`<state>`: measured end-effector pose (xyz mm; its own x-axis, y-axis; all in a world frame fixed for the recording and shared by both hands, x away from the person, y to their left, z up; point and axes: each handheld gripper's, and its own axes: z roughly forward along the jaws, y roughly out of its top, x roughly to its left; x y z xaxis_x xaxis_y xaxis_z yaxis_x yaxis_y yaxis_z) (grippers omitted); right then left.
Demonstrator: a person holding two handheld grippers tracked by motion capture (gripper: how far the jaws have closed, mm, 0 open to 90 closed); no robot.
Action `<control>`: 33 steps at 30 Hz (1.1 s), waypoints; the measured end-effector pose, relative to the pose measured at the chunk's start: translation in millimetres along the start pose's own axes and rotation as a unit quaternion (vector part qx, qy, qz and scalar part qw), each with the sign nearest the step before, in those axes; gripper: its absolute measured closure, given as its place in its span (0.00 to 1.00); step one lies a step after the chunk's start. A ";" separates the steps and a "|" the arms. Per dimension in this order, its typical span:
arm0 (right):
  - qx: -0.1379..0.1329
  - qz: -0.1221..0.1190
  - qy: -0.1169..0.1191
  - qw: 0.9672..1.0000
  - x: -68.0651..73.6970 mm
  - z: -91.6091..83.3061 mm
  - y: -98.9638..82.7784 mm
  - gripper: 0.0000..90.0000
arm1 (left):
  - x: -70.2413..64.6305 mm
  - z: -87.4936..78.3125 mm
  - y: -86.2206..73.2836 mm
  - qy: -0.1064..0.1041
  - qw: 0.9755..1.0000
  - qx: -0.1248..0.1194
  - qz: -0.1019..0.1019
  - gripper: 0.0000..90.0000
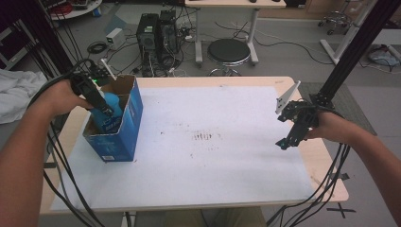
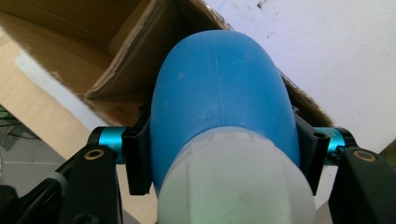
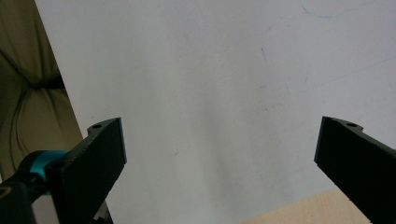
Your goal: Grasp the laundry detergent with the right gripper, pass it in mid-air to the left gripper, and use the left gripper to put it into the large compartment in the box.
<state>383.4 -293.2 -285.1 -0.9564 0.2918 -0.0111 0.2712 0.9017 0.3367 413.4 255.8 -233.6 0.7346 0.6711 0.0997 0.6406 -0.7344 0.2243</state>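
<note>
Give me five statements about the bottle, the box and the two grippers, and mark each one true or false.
1. The left gripper is shut on the blue bottle. True.
2. The blue bottle lies flat on the white mat. False: it sits partly inside the open cardboard box, held by the left gripper.
3. The right gripper is open with nothing between its jaws. True.
4. The cardboard box stands near the right gripper. False: it stands at the table's left side, by the left gripper.
5. The bottle has a white cap facing the left gripper's camera. True.
</note>
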 end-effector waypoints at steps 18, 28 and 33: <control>0.000 0.007 0.006 1.000 -0.6 7.4 -2.5 0.01 | 3.0 41.8 -7.9 -0.006 1.000 0.026 0.008 0.42; 0.002 0.003 0.008 1.000 -0.6 8.6 -0.6 0.01 | 3.5 50.6 -5.7 -0.016 0.999 0.031 0.012 0.42; -0.001 0.005 0.008 1.000 0.5 8.2 -0.8 0.01 | 4.3 51.3 -4.6 -0.016 0.999 0.033 0.011 0.42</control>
<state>383.6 -291.2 -293.1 -0.9555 0.2949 0.0072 0.2798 0.8983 0.3388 425.1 256.9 -283.9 0.7553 0.6514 0.0721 0.6362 -0.7552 0.1582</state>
